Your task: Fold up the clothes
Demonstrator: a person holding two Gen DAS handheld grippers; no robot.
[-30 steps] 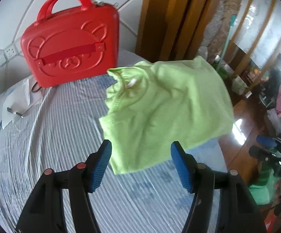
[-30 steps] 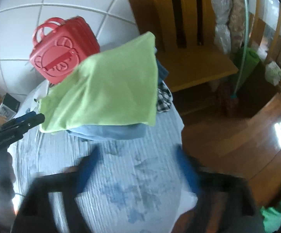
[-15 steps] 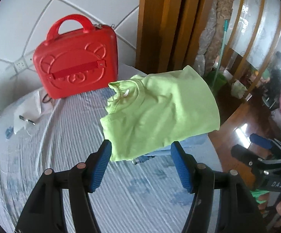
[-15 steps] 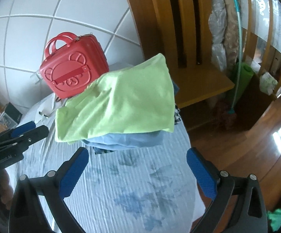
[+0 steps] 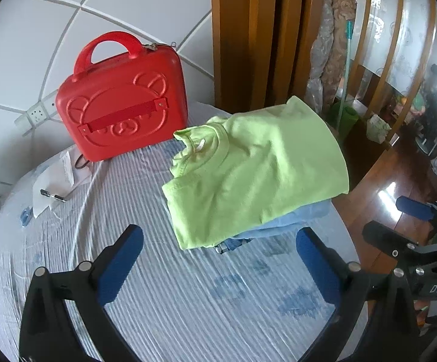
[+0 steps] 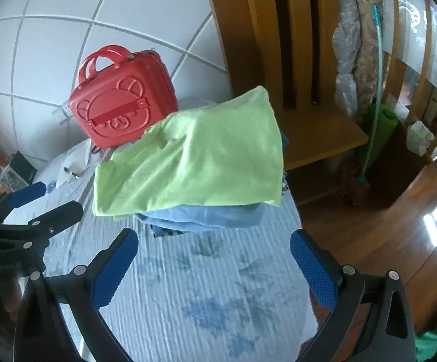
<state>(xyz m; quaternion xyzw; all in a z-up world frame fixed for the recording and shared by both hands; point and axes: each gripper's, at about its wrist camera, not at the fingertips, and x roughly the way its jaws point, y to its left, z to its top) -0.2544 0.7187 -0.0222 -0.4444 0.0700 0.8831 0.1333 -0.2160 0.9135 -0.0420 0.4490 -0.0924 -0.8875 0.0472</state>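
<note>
A folded lime-green shirt [image 5: 257, 172] lies on top of a stack of folded clothes, with a light blue garment [image 5: 278, 226] under it. The stack sits near the far right edge of a table covered in a striped blue-white cloth [image 5: 188, 295]. It also shows in the right wrist view [image 6: 194, 157], with the blue garment [image 6: 206, 217] beneath. My left gripper [image 5: 220, 259] is open and empty, short of the stack. My right gripper [image 6: 213, 262] is open and empty, also short of it. Each gripper shows at the edge of the other's view.
A red hard case with a bear face [image 5: 121, 105] stands upright at the back against the white tiled wall. White paper and a pen [image 5: 52, 184] lie at the left. The table edge drops to a wooden floor [image 6: 399, 226] on the right.
Both grippers have pulled back from the stack and opened wider. The green shirt stays on top of the stack, and the blue garment under it has come into view.
</note>
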